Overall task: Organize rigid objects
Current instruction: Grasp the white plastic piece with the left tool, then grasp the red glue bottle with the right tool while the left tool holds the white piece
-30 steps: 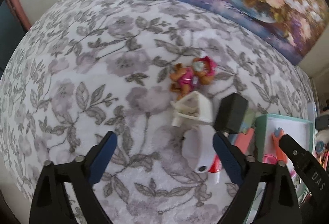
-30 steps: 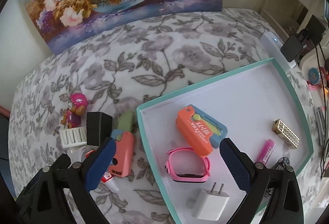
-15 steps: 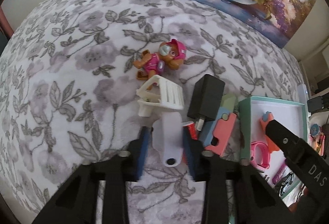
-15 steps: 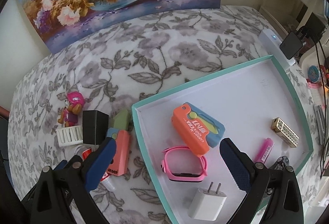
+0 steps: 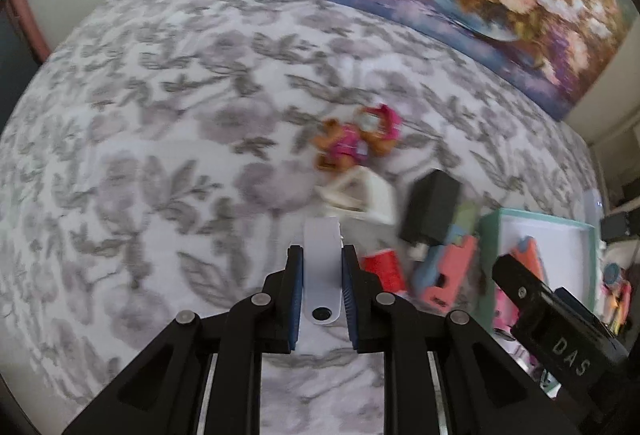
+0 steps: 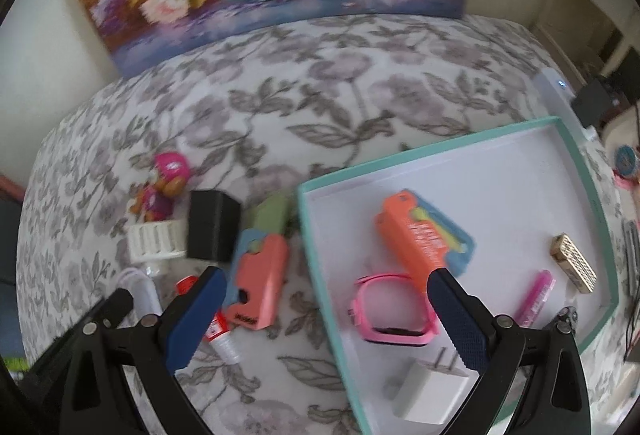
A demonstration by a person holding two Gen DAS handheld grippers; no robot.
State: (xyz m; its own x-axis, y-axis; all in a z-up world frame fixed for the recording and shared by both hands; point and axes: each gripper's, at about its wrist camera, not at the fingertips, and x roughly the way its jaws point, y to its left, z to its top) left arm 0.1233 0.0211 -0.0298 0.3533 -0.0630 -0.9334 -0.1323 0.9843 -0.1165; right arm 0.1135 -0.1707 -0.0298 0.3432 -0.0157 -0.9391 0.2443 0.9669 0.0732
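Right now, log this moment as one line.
left tongs: shut on white oblong piece | right tongs: open, empty | teal tray: holds pink watch, white charger

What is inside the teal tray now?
Inside the teal tray: an orange case, pink watch, white plug, gold bar and pink pen. The right gripper hides the tray's near part.

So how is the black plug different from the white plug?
The black plug lies out on the flowery cloth, among the loose things; the white plug already sits inside the teal tray. The white plug's two metal prongs show clearly; the black plug's metal end shows only in the left view, blurred. The black one looks bigger. Both are boxy chargers.
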